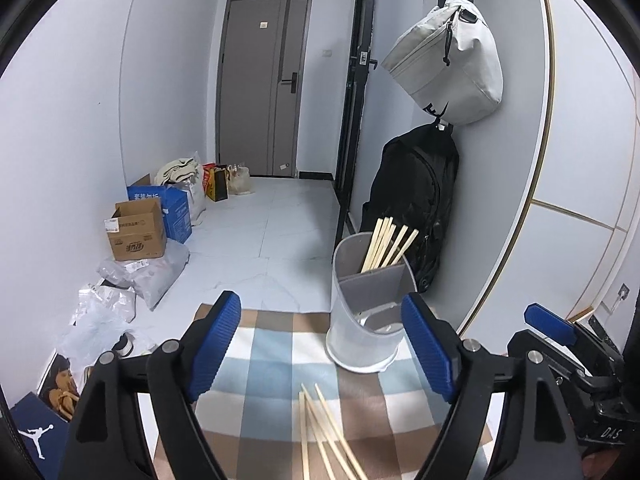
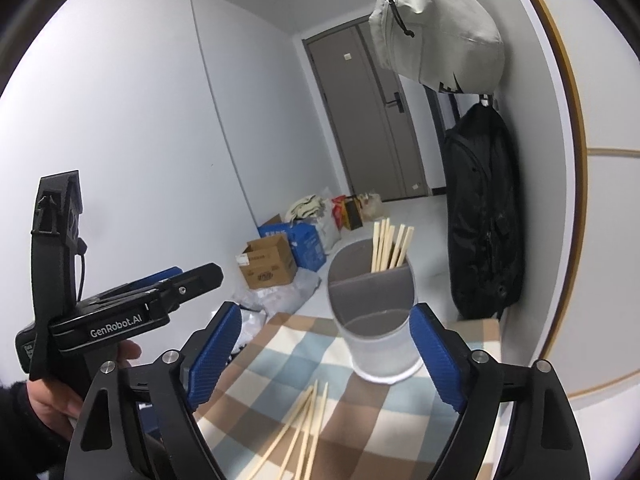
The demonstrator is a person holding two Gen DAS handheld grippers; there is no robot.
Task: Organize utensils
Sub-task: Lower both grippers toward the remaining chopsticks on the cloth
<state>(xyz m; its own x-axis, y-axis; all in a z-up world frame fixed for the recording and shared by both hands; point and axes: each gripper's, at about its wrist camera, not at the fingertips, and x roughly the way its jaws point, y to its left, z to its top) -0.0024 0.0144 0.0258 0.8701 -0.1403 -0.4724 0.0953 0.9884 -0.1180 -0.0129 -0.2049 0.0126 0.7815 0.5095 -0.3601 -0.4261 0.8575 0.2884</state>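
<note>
A translucent white utensil holder [image 1: 366,320] with a grey divider stands on the checked cloth [image 1: 272,360]. Several wooden chopsticks [image 1: 386,244] stand in its far compartment. Several loose chopsticks [image 1: 320,436] lie on the cloth in front of it. My left gripper [image 1: 320,352] is open and empty, above the loose chopsticks. In the right wrist view the holder [image 2: 376,320], standing chopsticks [image 2: 390,246] and loose chopsticks [image 2: 300,436] show again. My right gripper [image 2: 326,360] is open and empty above them. The left gripper [image 2: 132,308] shows at the left, held in a hand.
A black backpack [image 1: 416,204] and a grey bag [image 1: 444,60] hang on the wall right behind the holder. Cardboard boxes [image 1: 138,228] and plastic bags [image 1: 132,280] lie on the floor at left. The right gripper [image 1: 560,332] shows at the right edge.
</note>
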